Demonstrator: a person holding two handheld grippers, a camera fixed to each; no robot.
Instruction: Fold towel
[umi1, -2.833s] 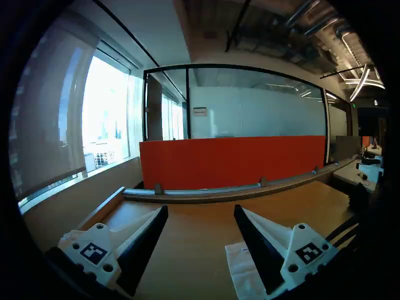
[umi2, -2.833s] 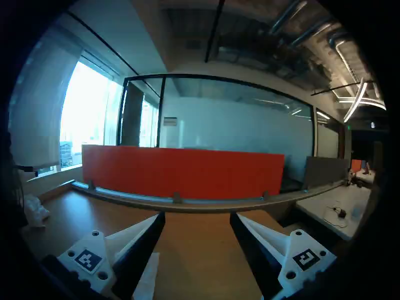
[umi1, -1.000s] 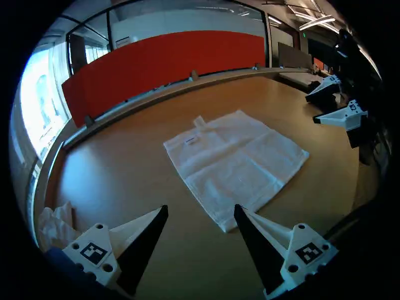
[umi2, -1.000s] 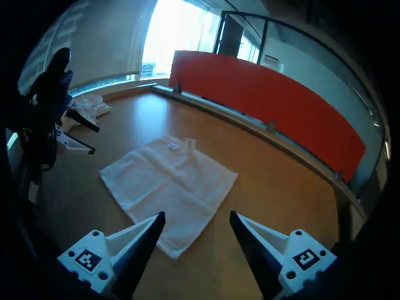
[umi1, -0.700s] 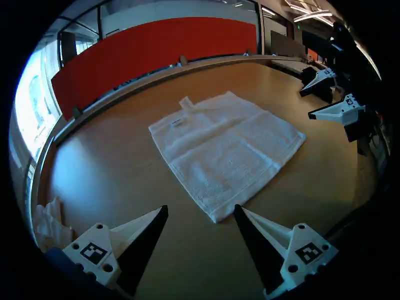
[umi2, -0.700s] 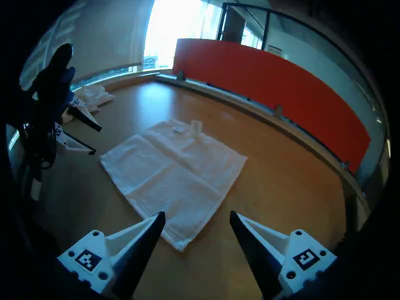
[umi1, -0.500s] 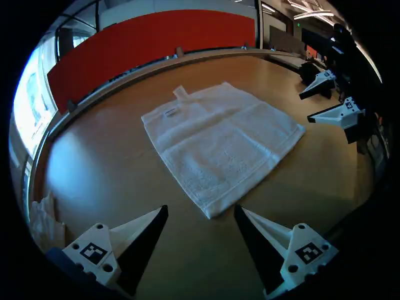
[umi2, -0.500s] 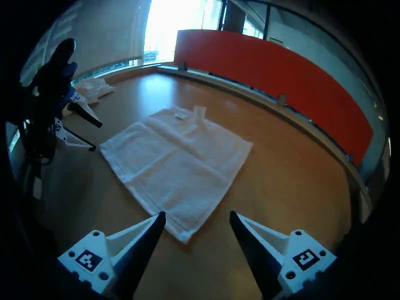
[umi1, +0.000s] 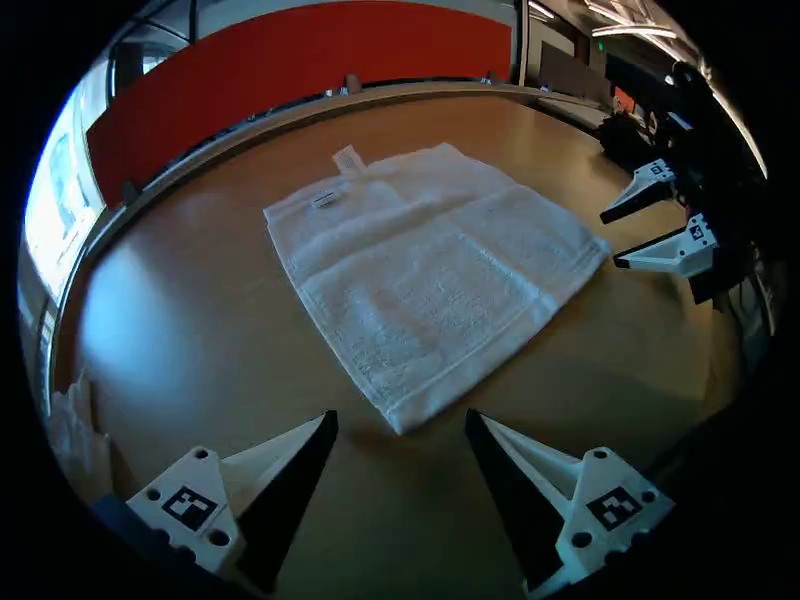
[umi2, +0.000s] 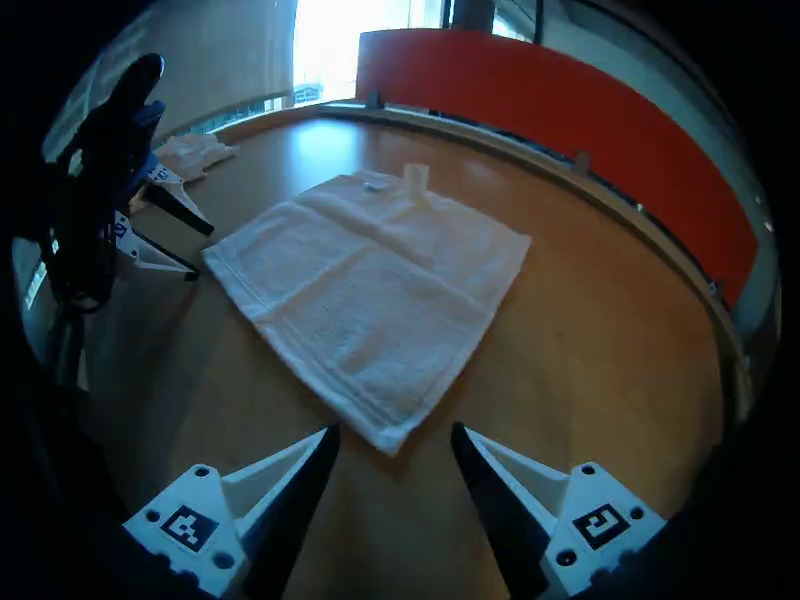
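Jaws stand apart on both tools. Your left gripper (umi1: 399, 414) hovers with one corner of the white square terry-cloth towel (umi1: 430, 270) just ahead between its tips, and your right gripper (umi2: 395, 427) frames the neighbouring corner the same way. The towel lies spread flat near the middle of the brown wooden worktop (umi1: 180, 300), its loop toward the far edge by the red partition (umi1: 300, 50).

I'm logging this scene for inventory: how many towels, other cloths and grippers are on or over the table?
towel: 1
crumpled cloth: 1
grippers: 2, the left gripper and the right gripper
Total: 4
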